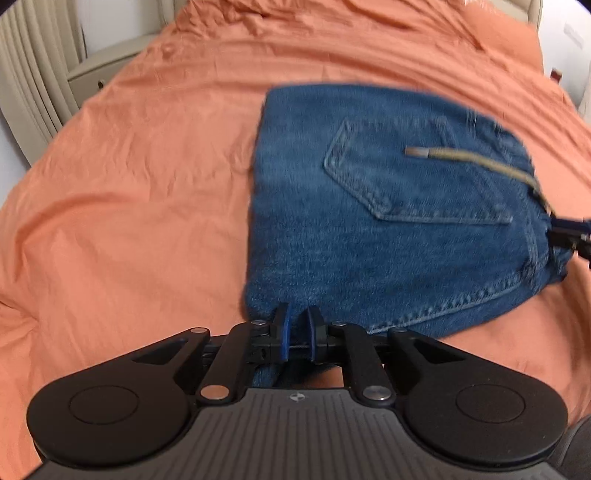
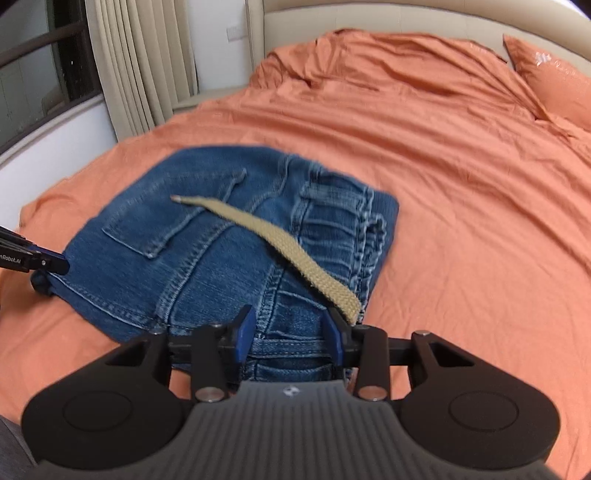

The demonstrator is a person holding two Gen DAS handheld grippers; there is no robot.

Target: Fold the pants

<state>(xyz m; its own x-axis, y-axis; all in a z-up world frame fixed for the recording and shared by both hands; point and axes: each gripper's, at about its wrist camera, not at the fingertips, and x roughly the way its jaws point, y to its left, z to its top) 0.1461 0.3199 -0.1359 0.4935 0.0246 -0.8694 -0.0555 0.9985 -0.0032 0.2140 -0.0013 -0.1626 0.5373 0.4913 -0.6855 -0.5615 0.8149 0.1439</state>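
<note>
Folded blue jeans lie on the orange bedsheet, back pocket up. A tan woven strap with a metal tip rests across them. My left gripper is shut on the near corner of the denim, and cloth shows under its jaws. At the jeans' right edge the right gripper bites into the cloth. In the right wrist view the jeans and the strap fill the middle. There my right gripper is shut on the thick waistband bundle, and the left gripper holds the far left corner.
An orange pillow and a beige headboard lie at the far end of the bed. Beige curtains and a dark window stand to the left. A pale nightstand sits beside the bed.
</note>
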